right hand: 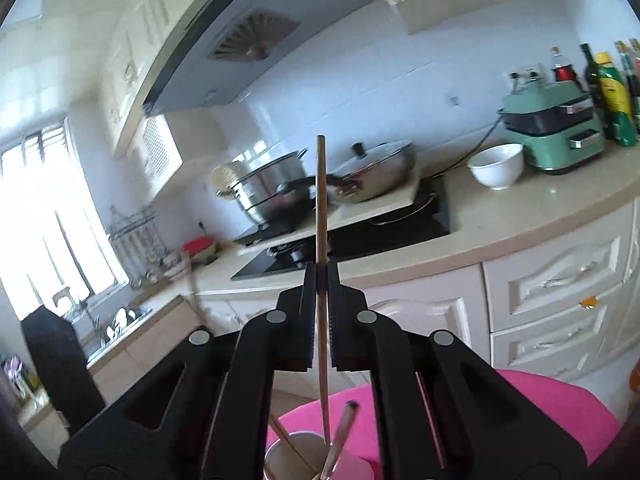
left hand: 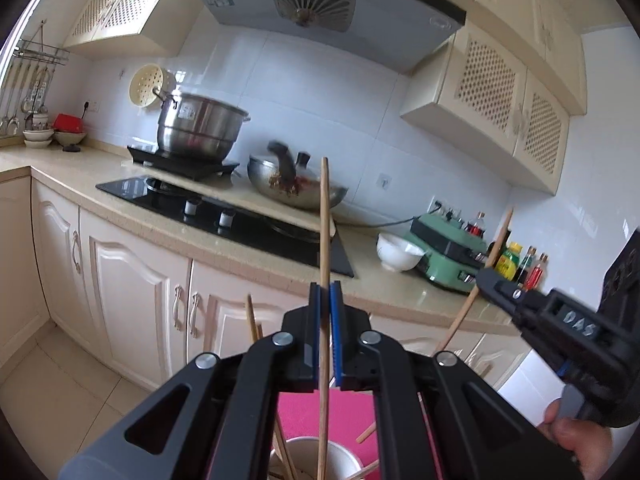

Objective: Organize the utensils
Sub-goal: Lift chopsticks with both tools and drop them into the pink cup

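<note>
My left gripper [left hand: 325,286] is shut on a wooden chopstick [left hand: 324,220] held upright; its lower end reaches into a white cup [left hand: 340,454] below. The cup holds several other chopsticks and stands on a pink surface [left hand: 298,412]. My right gripper [right hand: 321,268] is shut on another wooden chopstick [right hand: 320,196], also upright, its lower tip just above or in the cup [right hand: 280,450]. The right gripper also shows in the left wrist view [left hand: 486,276], holding its chopstick [left hand: 472,300] at a slant to the right of the cup.
A kitchen counter [left hand: 248,248] runs behind, with a black hob [left hand: 224,216], a steel pot [left hand: 198,128], a wok [left hand: 296,188], a white bowl [left hand: 396,252], a green appliance [left hand: 448,256] and several bottles [left hand: 516,260]. Cabinet doors [left hand: 136,292] stand below.
</note>
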`<action>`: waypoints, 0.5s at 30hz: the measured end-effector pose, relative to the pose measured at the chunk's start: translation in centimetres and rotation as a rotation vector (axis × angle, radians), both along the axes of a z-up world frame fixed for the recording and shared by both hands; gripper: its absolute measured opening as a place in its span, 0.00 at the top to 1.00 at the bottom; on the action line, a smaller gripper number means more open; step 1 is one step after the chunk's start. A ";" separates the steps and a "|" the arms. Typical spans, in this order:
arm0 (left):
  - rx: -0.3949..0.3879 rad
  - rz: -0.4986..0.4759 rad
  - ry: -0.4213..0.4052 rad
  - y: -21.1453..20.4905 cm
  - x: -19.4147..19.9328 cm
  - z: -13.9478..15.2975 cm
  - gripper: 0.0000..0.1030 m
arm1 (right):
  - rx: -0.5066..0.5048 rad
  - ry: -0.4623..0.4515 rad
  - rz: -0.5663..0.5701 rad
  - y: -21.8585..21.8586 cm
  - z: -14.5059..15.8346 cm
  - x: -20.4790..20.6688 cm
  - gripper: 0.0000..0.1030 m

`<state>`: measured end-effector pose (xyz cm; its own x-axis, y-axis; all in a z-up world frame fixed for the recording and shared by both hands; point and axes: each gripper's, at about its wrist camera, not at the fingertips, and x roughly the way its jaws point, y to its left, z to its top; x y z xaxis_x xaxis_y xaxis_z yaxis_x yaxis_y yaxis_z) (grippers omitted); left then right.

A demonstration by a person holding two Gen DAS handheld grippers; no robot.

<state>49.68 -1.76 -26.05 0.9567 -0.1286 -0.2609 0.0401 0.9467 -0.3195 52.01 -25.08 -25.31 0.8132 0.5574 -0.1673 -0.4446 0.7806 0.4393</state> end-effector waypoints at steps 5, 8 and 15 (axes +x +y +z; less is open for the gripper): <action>0.027 0.007 0.024 -0.5 0.0 -2.1 0.95 | -0.082 0.000 0.049 1.6 -1.0 -0.5 0.94; 0.040 0.003 0.043 -0.8 -0.3 -3.3 0.95 | -0.119 0.008 0.064 2.1 -1.5 -1.0 0.94; 0.066 -0.010 0.117 -0.6 -1.9 -5.0 0.95 | -0.190 0.029 0.093 3.2 -1.9 -1.7 0.94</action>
<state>47.83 -2.33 -31.01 0.9181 -0.1173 -0.3787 0.0161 0.9655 -0.2599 50.34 -21.92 -27.18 0.7534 0.5857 -0.2988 -0.5077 0.8070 0.3017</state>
